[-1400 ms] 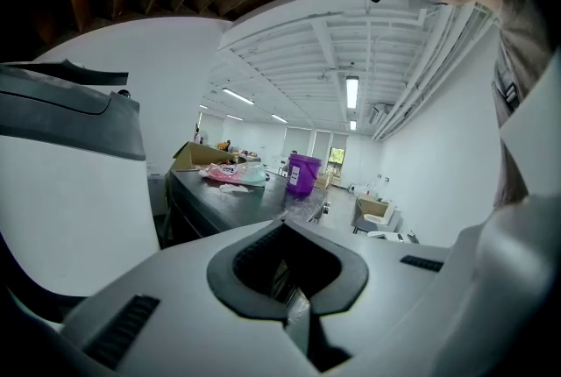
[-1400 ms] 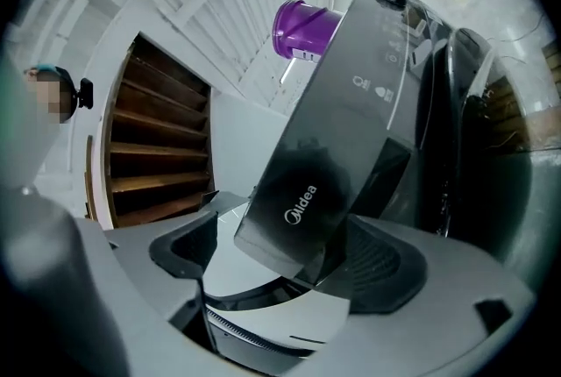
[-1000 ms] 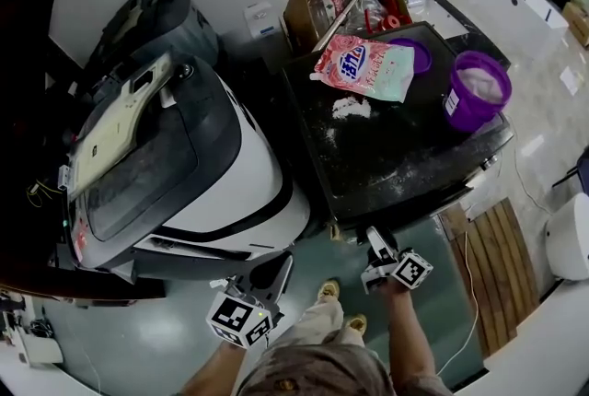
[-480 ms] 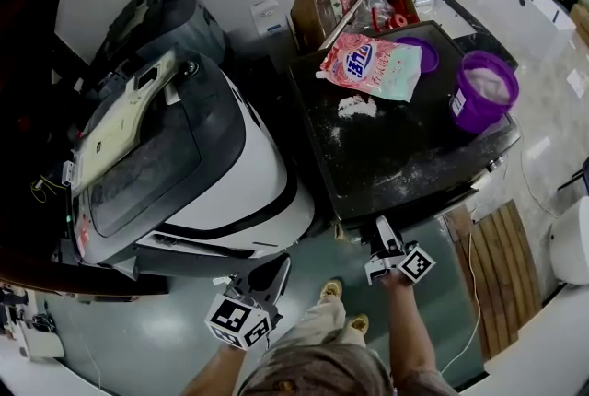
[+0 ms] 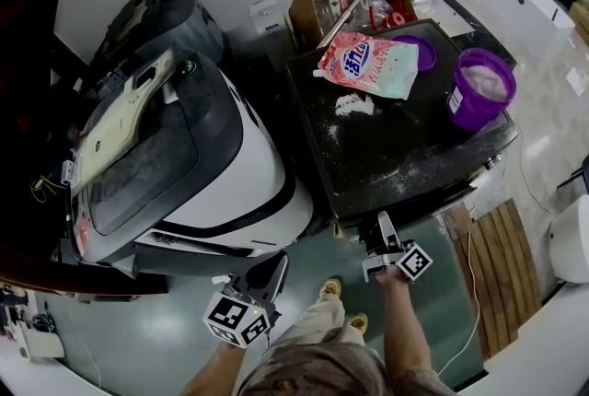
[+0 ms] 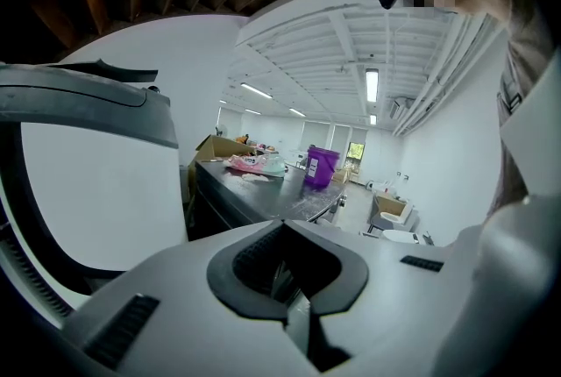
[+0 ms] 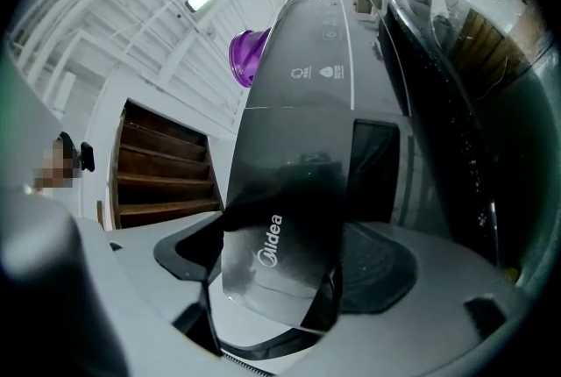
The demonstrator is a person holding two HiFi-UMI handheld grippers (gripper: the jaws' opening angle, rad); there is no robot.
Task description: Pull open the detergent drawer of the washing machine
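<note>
Right gripper view: R tool [image 7: 279, 283] jaws wide apart, just closing round drawer [image 7: 282, 217] front. L tool [image 6: 286, 280] at left, jaws together, empty.

Head view: high above the person, facing steeply down on the white washer [image 5: 262, 173] and dark washer [image 5: 405, 155]. Left gripper view: low, just beside the white washer, facing nearly level across the dark washer's top; bucket [image 6: 321, 166] far off. Right gripper view: rolled, hard against the dark washer's front, facing up along it. All three show the bucket.
</note>
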